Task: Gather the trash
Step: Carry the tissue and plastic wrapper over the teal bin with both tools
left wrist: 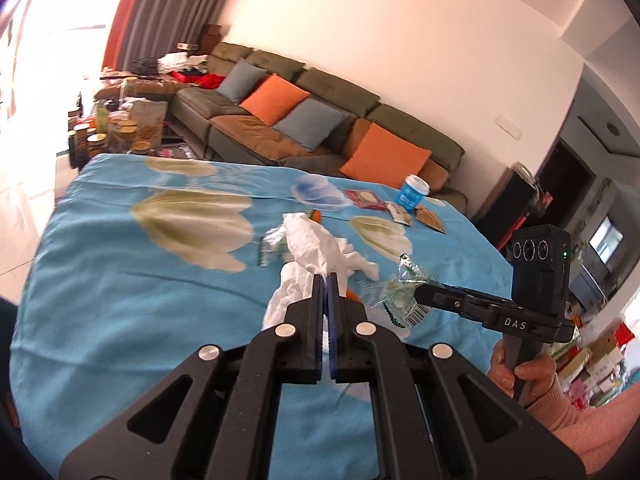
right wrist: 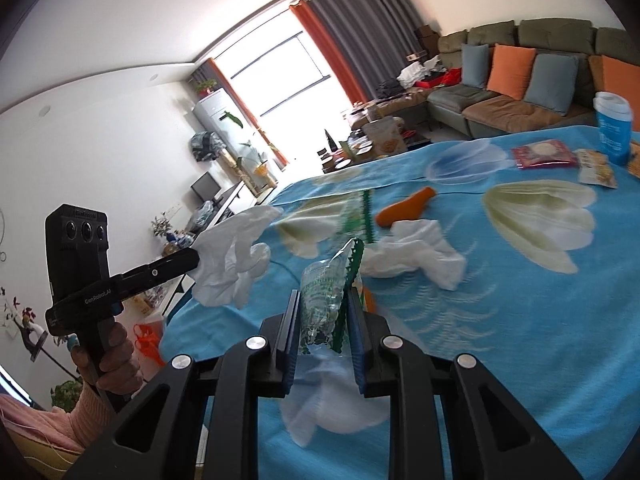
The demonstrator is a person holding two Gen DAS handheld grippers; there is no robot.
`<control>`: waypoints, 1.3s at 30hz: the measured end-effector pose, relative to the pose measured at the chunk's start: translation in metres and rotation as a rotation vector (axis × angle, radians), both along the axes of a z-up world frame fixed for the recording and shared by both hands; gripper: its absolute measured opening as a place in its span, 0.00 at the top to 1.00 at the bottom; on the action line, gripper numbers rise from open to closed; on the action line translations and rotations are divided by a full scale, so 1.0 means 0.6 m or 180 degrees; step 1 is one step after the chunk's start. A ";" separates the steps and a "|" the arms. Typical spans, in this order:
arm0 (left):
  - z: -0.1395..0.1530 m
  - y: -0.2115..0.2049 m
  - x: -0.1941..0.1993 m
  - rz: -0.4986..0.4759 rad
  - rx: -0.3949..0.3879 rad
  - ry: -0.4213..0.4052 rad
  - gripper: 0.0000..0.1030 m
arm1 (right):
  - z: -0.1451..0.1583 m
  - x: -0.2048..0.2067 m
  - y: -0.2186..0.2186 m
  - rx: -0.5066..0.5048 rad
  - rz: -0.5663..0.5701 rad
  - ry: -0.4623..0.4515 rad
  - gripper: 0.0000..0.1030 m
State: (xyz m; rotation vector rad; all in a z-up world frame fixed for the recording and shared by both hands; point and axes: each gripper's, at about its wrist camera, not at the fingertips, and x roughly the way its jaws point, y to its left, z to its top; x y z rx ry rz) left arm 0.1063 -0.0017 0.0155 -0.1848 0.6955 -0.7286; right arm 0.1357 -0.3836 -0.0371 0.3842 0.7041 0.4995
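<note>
My left gripper [left wrist: 326, 280] is shut on a crumpled white tissue [left wrist: 316, 244], held above the blue flowered tablecloth [left wrist: 120, 280]; it also shows in the right wrist view [right wrist: 228, 264]. My right gripper [right wrist: 324, 300] is shut on a clear green-edged plastic wrapper [right wrist: 326, 296], also seen in the left wrist view [left wrist: 400, 292]. On the cloth lie another white tissue [right wrist: 416, 256], an orange scrap [right wrist: 406, 206] and a second green-edged wrapper [right wrist: 358, 216].
At the far side of the table stand a blue cup [right wrist: 614, 128], a red packet [right wrist: 544, 154] and small snack packets [right wrist: 598, 168]. A sofa [left wrist: 320, 120] with orange and grey cushions lies beyond. A low table with jars [left wrist: 108, 128] stands at far left.
</note>
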 end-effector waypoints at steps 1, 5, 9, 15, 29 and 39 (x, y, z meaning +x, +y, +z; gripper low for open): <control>-0.001 0.011 -0.003 0.0026 -0.0009 0.0004 0.98 | 0.000 0.000 0.008 0.0001 0.0032 0.0001 0.80; 0.000 0.053 -0.022 0.0173 -0.0024 -0.0006 0.98 | 0.000 0.007 0.038 0.0005 0.0167 0.0004 0.80; -0.001 0.099 -0.035 0.0333 -0.0037 -0.0007 0.98 | 0.004 0.014 0.075 0.0000 0.0317 0.0005 0.80; -0.011 0.175 -0.057 0.0593 -0.0073 0.0046 0.98 | 0.010 0.028 0.129 -0.0002 0.0536 0.0015 0.80; -0.009 0.340 -0.100 0.1286 -0.0098 0.0042 0.98 | 0.026 0.062 0.269 -0.0075 0.1156 -0.0013 0.80; -0.007 0.408 -0.110 0.1614 -0.0102 0.0048 0.98 | 0.027 0.089 0.343 -0.0086 0.1423 0.0011 0.80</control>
